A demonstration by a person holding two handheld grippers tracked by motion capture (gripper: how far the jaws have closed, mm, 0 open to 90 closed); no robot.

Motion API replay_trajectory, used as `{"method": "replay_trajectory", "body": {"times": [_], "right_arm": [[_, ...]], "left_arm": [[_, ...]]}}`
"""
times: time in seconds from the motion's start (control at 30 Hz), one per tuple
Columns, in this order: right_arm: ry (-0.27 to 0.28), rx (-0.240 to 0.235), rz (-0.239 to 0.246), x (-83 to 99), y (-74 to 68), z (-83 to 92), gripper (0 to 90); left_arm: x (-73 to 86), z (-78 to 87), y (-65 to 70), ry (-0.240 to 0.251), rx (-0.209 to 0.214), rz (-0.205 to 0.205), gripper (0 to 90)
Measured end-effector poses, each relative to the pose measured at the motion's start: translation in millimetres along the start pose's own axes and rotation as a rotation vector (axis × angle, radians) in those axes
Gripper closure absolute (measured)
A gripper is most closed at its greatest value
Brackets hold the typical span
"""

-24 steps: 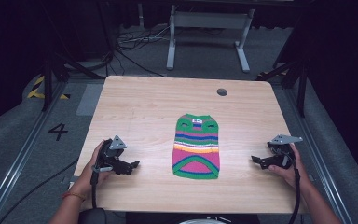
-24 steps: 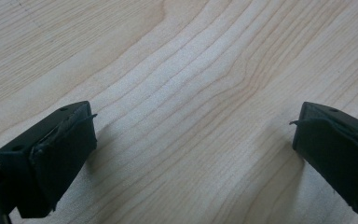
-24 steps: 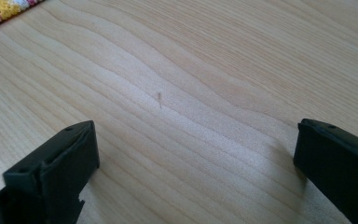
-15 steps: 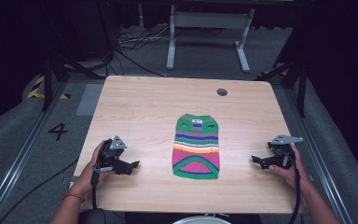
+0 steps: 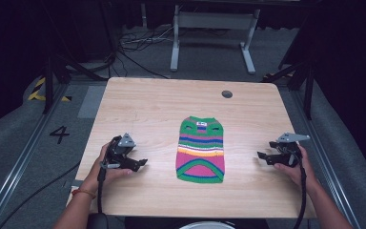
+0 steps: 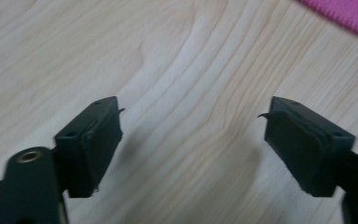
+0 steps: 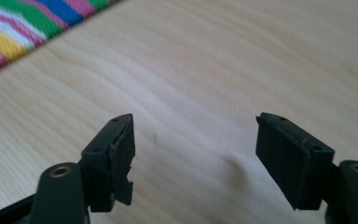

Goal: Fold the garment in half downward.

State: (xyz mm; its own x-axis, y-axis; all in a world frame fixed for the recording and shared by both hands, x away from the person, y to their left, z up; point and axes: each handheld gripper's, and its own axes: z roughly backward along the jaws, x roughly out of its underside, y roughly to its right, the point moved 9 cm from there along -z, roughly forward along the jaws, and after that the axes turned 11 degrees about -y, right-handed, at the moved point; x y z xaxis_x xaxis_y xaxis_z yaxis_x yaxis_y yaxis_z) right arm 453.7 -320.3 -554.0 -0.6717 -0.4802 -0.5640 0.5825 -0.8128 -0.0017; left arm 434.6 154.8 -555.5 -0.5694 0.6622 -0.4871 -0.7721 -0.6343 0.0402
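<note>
The right tool (image 7: 193,154) stands agape over bare table (image 7: 242,60), striped garment (image 7: 23,28) beyond.

bright even light on table (image 5: 147,109), dark surroundings, soft shadows, close views blurred

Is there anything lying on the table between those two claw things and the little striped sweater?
Nothing visible. Bare table lies between the left gripper and the striped sweater, and likewise between it and the right gripper. Both grippers are open and empty.

One camera looks down over my table (image 5: 138,109); my two tong cameras skim it closely, each apparently catching the striped knit's (image 5: 201,150) edge
</note>
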Motion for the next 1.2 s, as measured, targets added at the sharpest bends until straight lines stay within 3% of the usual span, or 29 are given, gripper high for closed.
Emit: {"method": "replay_trajectory", "body": {"times": [0.07, 0.13, 0.2, 0.33, 0.5, 0.7, 0.77, 0.83, 0.97, 1.13, 1.2], "right_arm": [[0.021, -0.025, 0.016, -15.9, -6.6, 1.3, 27.4], [0.055, -0.052, 0.042, -32.0, -16.4, 2.1, 30.5], [0.083, -0.079, 0.076, -46.8, -30.5, 1.2, 32.9], [0.087, -0.123, 0.143, -66.3, -62.3, -7.2, 35.9], [0.071, -0.177, 0.231, -74.4, -98.5, -18.6, 39.4], [0.038, -0.219, 0.346, -66.5, -133.8, -35.2, 53.5], [0.016, -0.231, 0.375, -61.7, -140.9, -40.6, 56.1], [0.006, -0.226, 0.400, -58.6, -144.5, -44.1, 59.6], [0.002, -0.244, 0.395, -55.5, -145.7, -42.8, 61.0], [0.002, -0.269, 0.384, -49.2, -145.1, -39.4, 61.0], [-0.001, -0.261, 0.390, -49.3, -143.9, -38.1, 57.1]], "left_arm": [[-13.7, -1.7, 2.3, 0.021, -0.007, -0.013, 22.4], [-26.0, -4.7, 7.7, 0.039, 0.020, -0.027, 28.3], [-37.9, -9.7, 14.0, 0.045, 0.038, -0.048, 31.4], [-57.8, -20.3, 28.5, 0.045, 0.054, -0.095, 35.5], [-74.5, -34.0, 50.5, 0.051, 0.081, -0.153, 40.0], [-78.8, -46.2, 79.3, 0.038, 0.122, -0.220, 45.1], [-77.1, -50.2, 85.2, 0.028, 0.117, -0.240, 46.4], [-74.6, -53.6, 88.8, 0.032, 0.136, -0.229, 48.0], [-71.3, -53.0, 93.2, 0.040, 0.181, -0.203, 52.3], [-69.2, -51.1, 100.0, 0.024, 0.185, -0.233, 53.1], [-71.2, -50.3, 99.0, 0.024, 0.180, -0.235, 47.4]]}}
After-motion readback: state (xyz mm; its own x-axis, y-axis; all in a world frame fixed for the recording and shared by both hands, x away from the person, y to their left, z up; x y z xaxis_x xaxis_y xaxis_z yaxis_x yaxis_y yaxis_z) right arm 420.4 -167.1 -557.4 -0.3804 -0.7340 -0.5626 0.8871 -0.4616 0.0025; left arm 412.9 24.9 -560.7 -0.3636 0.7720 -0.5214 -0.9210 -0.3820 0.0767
